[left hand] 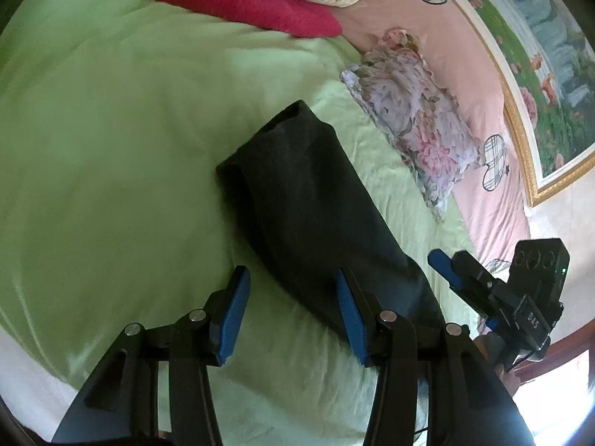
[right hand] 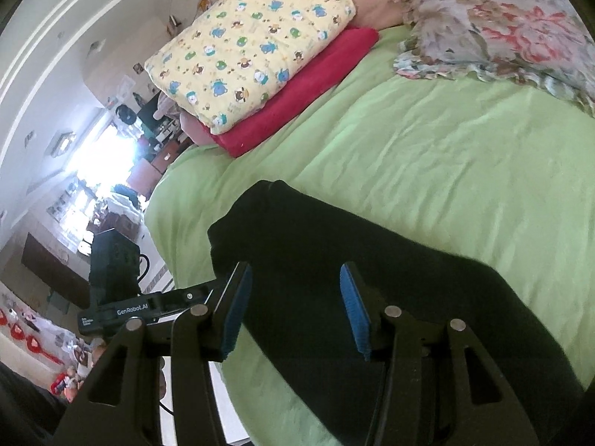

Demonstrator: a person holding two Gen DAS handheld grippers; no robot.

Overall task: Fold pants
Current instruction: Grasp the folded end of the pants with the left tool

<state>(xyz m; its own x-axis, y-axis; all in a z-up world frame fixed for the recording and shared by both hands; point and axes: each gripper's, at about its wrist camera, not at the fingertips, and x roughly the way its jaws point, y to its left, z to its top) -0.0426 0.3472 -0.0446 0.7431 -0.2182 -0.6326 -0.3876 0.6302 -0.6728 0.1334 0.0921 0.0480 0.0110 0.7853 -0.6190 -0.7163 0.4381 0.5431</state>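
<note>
Dark pants (left hand: 308, 204) lie as a long folded strip on the green bedsheet (left hand: 111, 148). They also show in the right wrist view (right hand: 353, 252). My left gripper (left hand: 292, 290) is open and empty, hovering over the near end of the pants, with its right finger above the cloth and its left finger over the sheet. My right gripper (right hand: 293, 282) is open and empty above the pants. It also shows in the left wrist view (left hand: 442, 264) at the right, beside the pants' edge.
A floral pillow (left hand: 412, 119) lies right of the pants. A yellow patterned quilt (right hand: 253, 41) rests on a red blanket (right hand: 297, 89) at the bed's far end. A pink sheet (left hand: 476, 85) and a framed picture (left hand: 539, 55) are beyond. The bed edge (right hand: 163, 223) drops at left.
</note>
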